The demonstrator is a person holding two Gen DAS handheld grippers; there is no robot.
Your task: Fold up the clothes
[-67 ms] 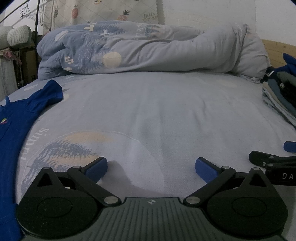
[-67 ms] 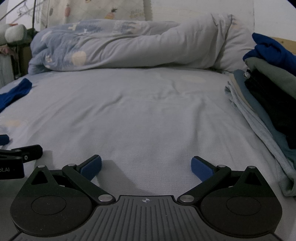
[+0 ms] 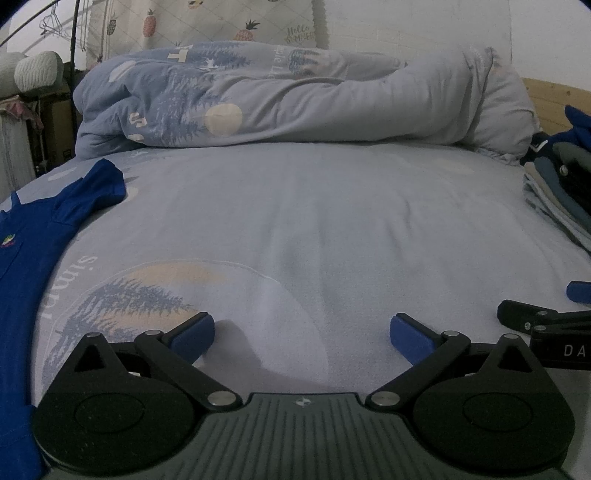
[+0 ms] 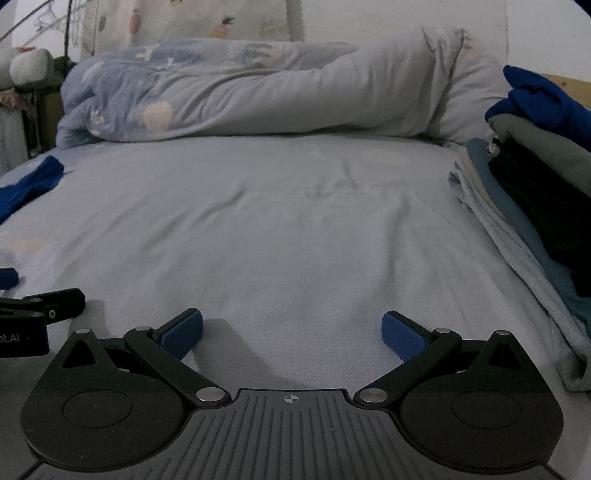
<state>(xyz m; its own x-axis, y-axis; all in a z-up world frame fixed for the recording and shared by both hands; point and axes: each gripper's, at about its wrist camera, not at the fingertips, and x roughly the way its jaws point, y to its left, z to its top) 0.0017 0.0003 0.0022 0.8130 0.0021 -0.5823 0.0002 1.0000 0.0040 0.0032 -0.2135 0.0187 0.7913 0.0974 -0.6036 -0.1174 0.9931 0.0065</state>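
Observation:
A blue T-shirt lies spread flat on the bed at the left edge of the left wrist view; only its sleeve tip shows in the right wrist view. My left gripper is open low over the pale bedsheet, to the right of the shirt, nothing between its blue pads. My right gripper is open too, over bare sheet, empty. A stack of folded clothes rises at the right, and shows as a stack in the left view. Each gripper sees the other's finger at its side.
A rolled duvet with a tree print lies across the far end of the bed. A wooden headboard stands behind the clothes stack. A pineapple-print curtain and hangers are at the back left.

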